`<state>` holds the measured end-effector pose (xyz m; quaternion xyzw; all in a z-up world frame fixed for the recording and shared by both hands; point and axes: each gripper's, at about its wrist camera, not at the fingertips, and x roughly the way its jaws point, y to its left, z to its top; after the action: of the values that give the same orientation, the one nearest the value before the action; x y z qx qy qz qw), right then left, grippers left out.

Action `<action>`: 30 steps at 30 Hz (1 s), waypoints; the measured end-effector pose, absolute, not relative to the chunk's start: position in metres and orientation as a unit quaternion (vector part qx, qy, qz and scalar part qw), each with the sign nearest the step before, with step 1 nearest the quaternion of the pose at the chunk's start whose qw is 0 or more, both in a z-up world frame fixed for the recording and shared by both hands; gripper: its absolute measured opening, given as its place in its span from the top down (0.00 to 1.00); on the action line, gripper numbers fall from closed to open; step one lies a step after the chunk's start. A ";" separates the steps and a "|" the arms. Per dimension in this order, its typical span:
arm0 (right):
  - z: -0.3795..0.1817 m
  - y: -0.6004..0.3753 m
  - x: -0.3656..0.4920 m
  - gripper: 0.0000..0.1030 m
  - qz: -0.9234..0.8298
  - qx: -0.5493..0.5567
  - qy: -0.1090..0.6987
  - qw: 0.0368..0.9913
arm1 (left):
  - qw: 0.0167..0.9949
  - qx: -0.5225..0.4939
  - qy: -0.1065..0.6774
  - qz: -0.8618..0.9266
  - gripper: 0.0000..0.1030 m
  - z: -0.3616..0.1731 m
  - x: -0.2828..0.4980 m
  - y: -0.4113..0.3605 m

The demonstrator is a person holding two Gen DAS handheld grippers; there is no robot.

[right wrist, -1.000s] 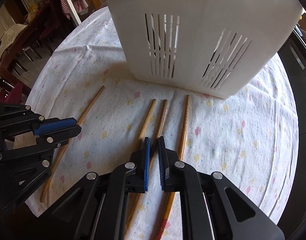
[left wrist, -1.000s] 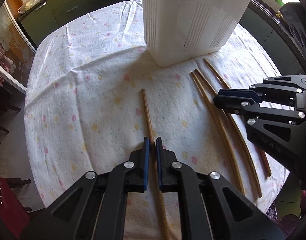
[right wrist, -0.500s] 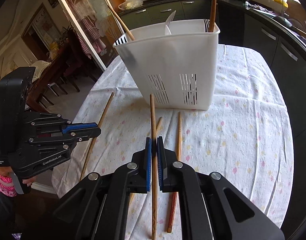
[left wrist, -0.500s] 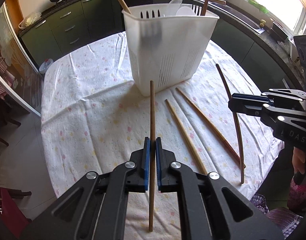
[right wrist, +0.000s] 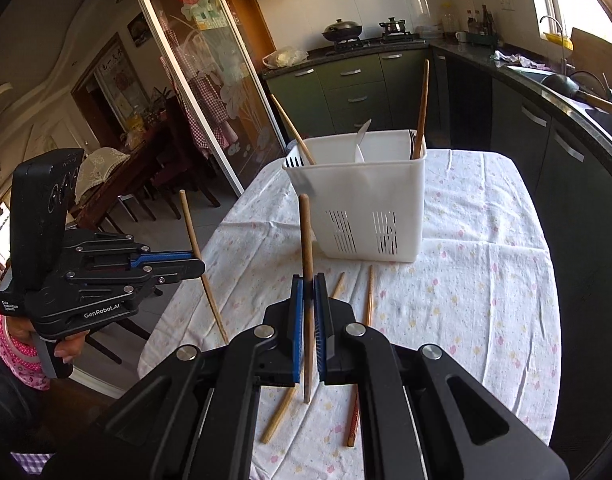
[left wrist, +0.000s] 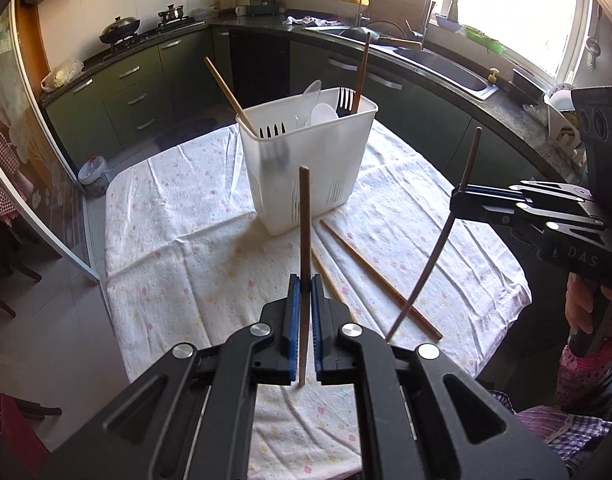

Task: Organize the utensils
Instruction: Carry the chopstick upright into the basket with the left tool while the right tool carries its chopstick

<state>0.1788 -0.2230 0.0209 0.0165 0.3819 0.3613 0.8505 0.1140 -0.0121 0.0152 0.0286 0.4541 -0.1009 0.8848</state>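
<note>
My left gripper (left wrist: 303, 284) is shut on a wooden chopstick (left wrist: 304, 216), held upright above the table. My right gripper (right wrist: 309, 285) is shut on another chopstick (right wrist: 305, 236), also upright. Each gripper shows in the other's view: the right gripper (left wrist: 459, 201) with its dark-looking chopstick (left wrist: 469, 160), and the left gripper (right wrist: 198, 266) with its chopstick (right wrist: 188, 220). Ahead stands a white slotted utensil basket (left wrist: 338, 160) (right wrist: 366, 192) with forks, white spoons and two chopsticks in it. Two more chopsticks (left wrist: 370, 270) (right wrist: 369, 296) lie on the cloth before it.
The table (left wrist: 178, 208) has a white flowered cloth, with its edges close on both sides. Dark green kitchen cabinets (left wrist: 138, 92) and a sink counter (left wrist: 446, 60) ring the far side. A glass sliding door (right wrist: 194, 92) and chairs stand to the left. A hand (left wrist: 582, 304) holds the right gripper.
Both grippers have risen, each lifting its chopstick off the cloth and tilting it upright. The basket now looks farther away and its open top is visible.
</note>
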 end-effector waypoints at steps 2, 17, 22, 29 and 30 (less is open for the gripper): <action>0.033 -0.223 0.179 0.94 0.359 0.018 0.367 0.858 | 0.890 0.028 0.444 -0.104 0.95 0.023 0.113 -0.014; 0.149 -0.236 0.222 0.94 0.329 0.024 0.266 0.906 | 0.936 0.045 0.328 -0.119 0.95 0.141 0.130 -0.037; 0.183 -0.237 0.243 0.94 0.311 0.022 0.226 0.923 | 0.955 0.047 0.276 -0.098 0.95 0.182 0.151 -0.041; 0.159 -0.221 0.293 0.94 0.295 0.013 0.252 0.921 | 0.951 0.040 0.296 -0.083 0.95 0.159 0.209 -0.050; 0.149 -0.218 0.300 0.94 0.295 0.011 0.261 0.919 | 0.948 0.038 0.305 -0.082 0.95 0.150 0.217 -0.050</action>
<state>0.2996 -0.2177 0.1492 0.0109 0.2614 0.2948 0.9190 0.2173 -0.0499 0.1501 0.0384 0.3052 -0.0822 0.9480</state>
